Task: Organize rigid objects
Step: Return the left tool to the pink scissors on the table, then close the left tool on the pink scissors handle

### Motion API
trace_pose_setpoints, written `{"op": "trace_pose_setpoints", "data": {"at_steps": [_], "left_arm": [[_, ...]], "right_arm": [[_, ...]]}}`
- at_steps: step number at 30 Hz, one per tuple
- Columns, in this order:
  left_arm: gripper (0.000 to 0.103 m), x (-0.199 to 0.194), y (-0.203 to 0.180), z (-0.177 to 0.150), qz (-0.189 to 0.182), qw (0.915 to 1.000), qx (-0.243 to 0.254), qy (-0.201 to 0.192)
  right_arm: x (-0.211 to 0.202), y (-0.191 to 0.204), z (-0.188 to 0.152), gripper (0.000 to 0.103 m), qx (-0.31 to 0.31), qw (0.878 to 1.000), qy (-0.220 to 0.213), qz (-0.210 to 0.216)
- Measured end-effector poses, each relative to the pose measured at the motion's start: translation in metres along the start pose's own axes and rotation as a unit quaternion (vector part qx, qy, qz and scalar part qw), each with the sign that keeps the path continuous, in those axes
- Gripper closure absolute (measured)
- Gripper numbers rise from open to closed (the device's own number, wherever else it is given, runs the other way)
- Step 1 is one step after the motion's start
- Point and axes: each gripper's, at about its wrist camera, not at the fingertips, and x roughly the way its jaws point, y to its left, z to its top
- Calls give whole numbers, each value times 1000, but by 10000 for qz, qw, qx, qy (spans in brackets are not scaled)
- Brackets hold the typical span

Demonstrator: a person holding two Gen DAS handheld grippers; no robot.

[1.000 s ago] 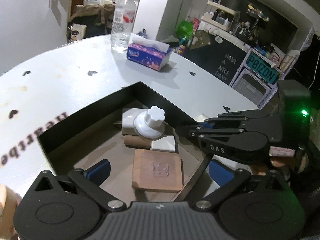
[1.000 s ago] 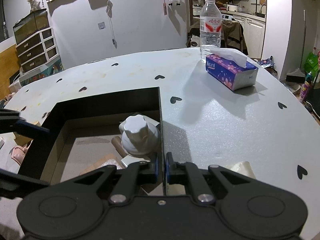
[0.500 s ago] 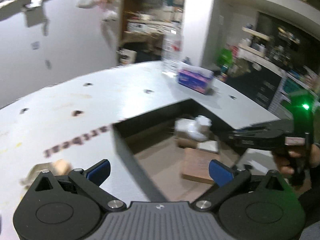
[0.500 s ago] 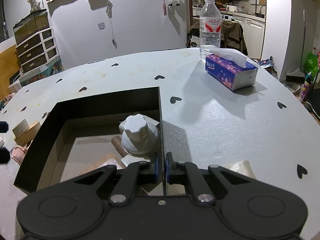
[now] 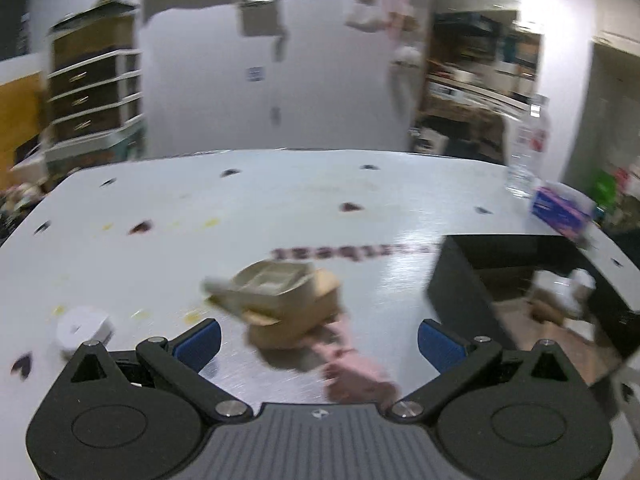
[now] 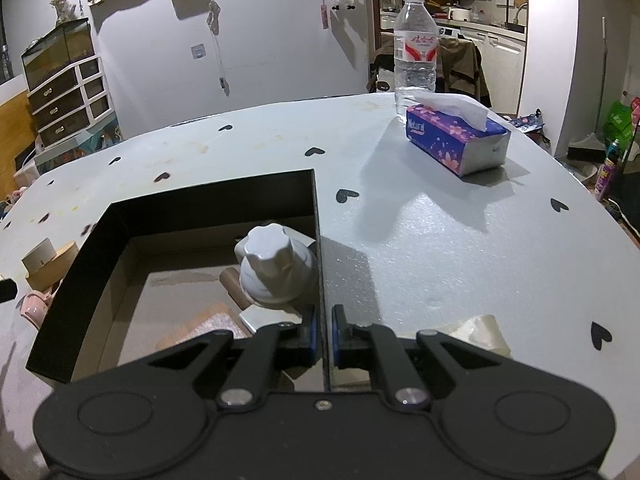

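1. Black box (image 6: 200, 208): open top, straight right wall running away from the right gripper (image 6: 323, 336), far corner well ahead of the jaws.
2. Right gripper: jaws closed on the near end of that right wall, blue pads pressed to either face of the thin edge, one inside the box and one outside.
3. White knobbed piece (image 6: 276, 268): upright, scalloped knob up, inside the box just ahead and left of the right jaws, close against the gripped wall.
4. Brown cylinder (image 6: 234, 286): lying flat under the white piece, long axis slanting from near the jaws toward the far left.
5. Tan flat block (image 6: 208, 326): lying flat on the box floor, left of the right jaws.
6. Left gripper (image 5: 319, 338): jaws wide apart, blue pads empty, touching nothing.
7. Small cardboard box (image 5: 280, 304): on the table (image 5: 280, 200) just ahead of the left jaws, between the pads' lines, tilted with flaps loose; exact axis lost in blur.
8. Pink object (image 5: 352, 368): between the left jaws, near the gripper body, long axis running toward the cardboard box; too blurred to identify.
9. White roll (image 5: 82, 326): flat on the table, beyond the left pad's outer side.
10. Black box in the left wrist view: ahead and right of the jaws.
11. Tissue pack (image 6: 456, 142) and water bottle (image 6: 415, 48): far ahead, right of the right jaws, bottle upright behind the pack.
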Motion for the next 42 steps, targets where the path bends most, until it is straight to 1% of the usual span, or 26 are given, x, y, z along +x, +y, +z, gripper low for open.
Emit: {"op": "trace_pose_setpoints", "data": {"at_steps": [4,6,10,13,15,16,18,19,21,22,23,24,25,28,31,32,33,34,36,42], "left_arm": [[0,4,10,-10,272,9993,-248,22],[0,7,9,-14,319,9989,-352,33],[0,12,5,-19,107,9983,-568,27],[3,18,-1,-18,-79,9971,-754,50],[12,23,-4,-16,-197,9957,-889,148],[14,27,-5,-15,-230,9949,-949,237],[23,34,-8,-14,-173,9939,-1014,398],[25,37,-9,-14,-132,9932,-1059,474],[38,42,-6,-15,-156,9907,-1215,597],[43,44,-4,-16,-194,9895,-1278,653],[49,43,-3,-17,-208,9896,-1272,636],[58,42,-3,-17,-266,9895,-1272,634],[61,40,-1,-17,-339,9893,-1275,624],[63,36,3,-17,-155,9903,-1241,601],[71,29,15,-16,198,9901,-1293,503],[83,26,19,-16,301,9895,-1337,463],[85,23,23,-15,405,9890,-1365,412],[86,18,26,-14,408,9889,-1384,351],[87,9,32,-9,330,9892,-1414,207],[88,-15,29,2,301,9921,-1200,-195]], "right_arm": [[0,1,-1,95,-4,10000,20,-6],[1,2,-1,95,-20,10000,31,-18],[1,3,-1,95,-18,10000,35,-28],[1,3,-1,95,-14,10000,43,-34],[2,3,-1,95,-12,10000,49,-42],[2,2,-1,95,-11,10000,49,-44],[2,2,-1,95,-12,10000,51,-45],[2,2,-1,95,-10,10000,54,-47],[3,2,-1,95,-12,10000,63,-55],[3,2,-2,95,-12,10000,66,-57],[3,2,-2,95,-13,10000,70,-59],[3,2,-2,95,-15,10000,70,-58],[3,3,-1,95,-21,10000,68,-63],[3,3,-2,95,-25,10000,62,-64],[3,4,-2,95,-31,10000,57,-66],[3,4,-2,95,-32,10000,56,-67],[3,4,-2,95,-32,10000,56,-68],[3,4,-2,95,-34,10000,56,-69],[3,5,-2,95,-30,10000,55,-73],[2,4,-2,95,-25,10000,51,-65]]}}
